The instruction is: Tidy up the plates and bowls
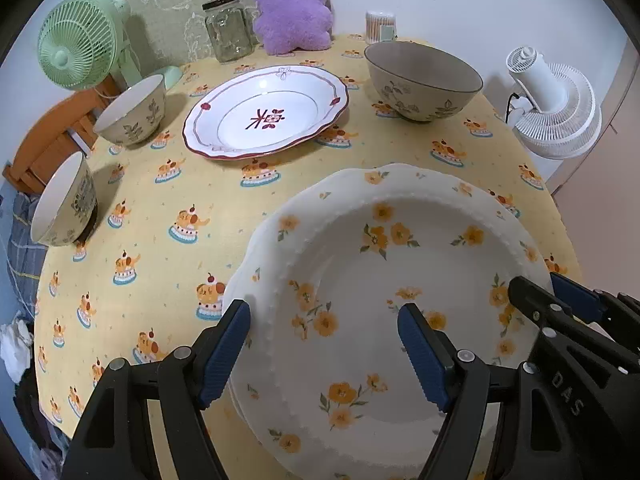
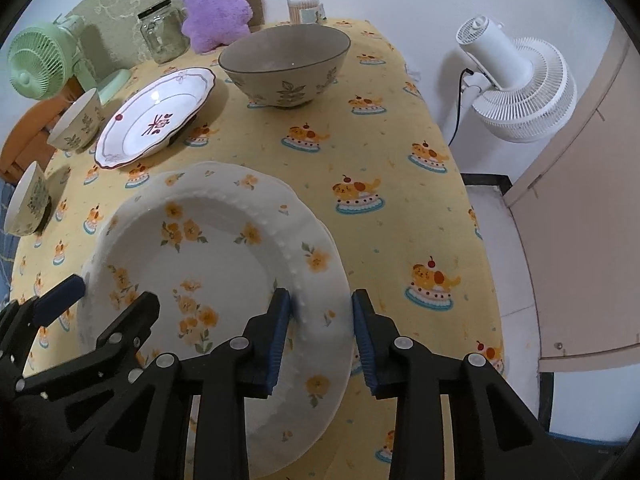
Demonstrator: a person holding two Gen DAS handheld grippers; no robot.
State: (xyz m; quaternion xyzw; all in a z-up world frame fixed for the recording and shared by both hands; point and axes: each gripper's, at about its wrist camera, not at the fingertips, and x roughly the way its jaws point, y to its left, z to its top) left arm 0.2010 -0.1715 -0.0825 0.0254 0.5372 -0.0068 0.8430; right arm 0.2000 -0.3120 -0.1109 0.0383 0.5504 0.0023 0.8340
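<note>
From the left wrist, the left gripper [image 1: 324, 344] stands with its blue pads spread wide, straddling the near-left rim of a white plate with yellow flowers [image 1: 384, 280] — one pad outside the rim, one over the well, neither visibly pressing it. That plate sits at the near edge of the yellow tablecloth [image 1: 168, 200] printed with little dogs on cakes. The right gripper [image 1: 560, 300] reaches in from the right, its black frame lettered "DAS", with fingers on either side of the plate's right rim. Farther back lie a white plate with a red rim [image 1: 266, 112], a large leaf-patterned bowl [image 1: 424, 80] to its right, and two small leaf-patterned bowls [image 1: 132, 110] [image 1: 64, 200] at the left edge. Behind them stand a glass jar [image 1: 228, 28], a purple plush cushion [image 1: 294, 6], a tub of cotton swabs [image 1: 382, 24], a green fan [image 1: 78, 42] and a white fan [image 1: 556, 108].

From the right wrist, the right gripper [image 2: 322, 336] has its pads apart around the flowered plate's [image 2: 208, 256] right rim; whether they touch it I cannot tell. The left gripper [image 2: 104, 296] shows opposite, fingers spread at the left rim. The red-rimmed plate [image 2: 156, 118] and large bowl [image 2: 284, 64] lie beyond.
</note>
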